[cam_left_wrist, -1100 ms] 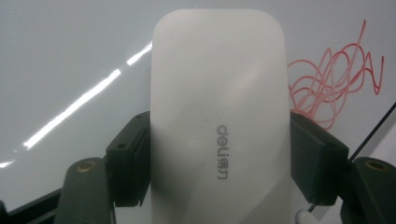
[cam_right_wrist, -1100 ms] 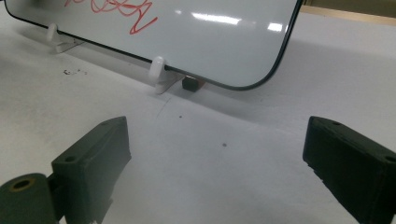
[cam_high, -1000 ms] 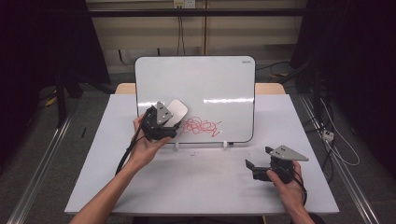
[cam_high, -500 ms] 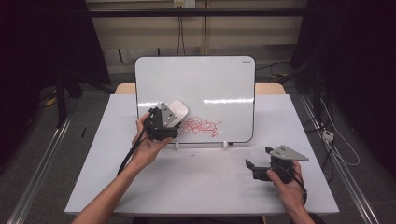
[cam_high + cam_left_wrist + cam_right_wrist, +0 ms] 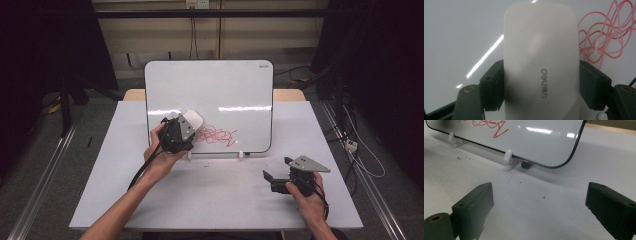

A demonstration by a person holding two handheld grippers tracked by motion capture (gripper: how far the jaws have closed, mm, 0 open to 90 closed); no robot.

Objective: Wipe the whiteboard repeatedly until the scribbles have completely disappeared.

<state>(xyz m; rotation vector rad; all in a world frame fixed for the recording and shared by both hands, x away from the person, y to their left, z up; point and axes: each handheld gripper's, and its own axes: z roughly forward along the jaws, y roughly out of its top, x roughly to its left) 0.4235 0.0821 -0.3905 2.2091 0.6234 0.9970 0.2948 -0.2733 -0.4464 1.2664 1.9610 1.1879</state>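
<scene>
Your left gripper [image 5: 186,124], pinching the eraser [image 5: 540,62], has edged left; wipe right across the red scribble [image 5: 216,135]. Right gripper [image 5: 541,213] rests spread.

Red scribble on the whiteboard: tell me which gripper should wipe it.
Left. The left gripper is shut on the white eraser, right beside the red scribble. The right gripper rests open on the table, holding nothing.

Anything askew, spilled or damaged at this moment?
Nothing stands out. The whiteboard stands upright on its clips, and the left gripper holds the white eraser squarely beside the red scribble. A few dark specks dot the table.
</scene>
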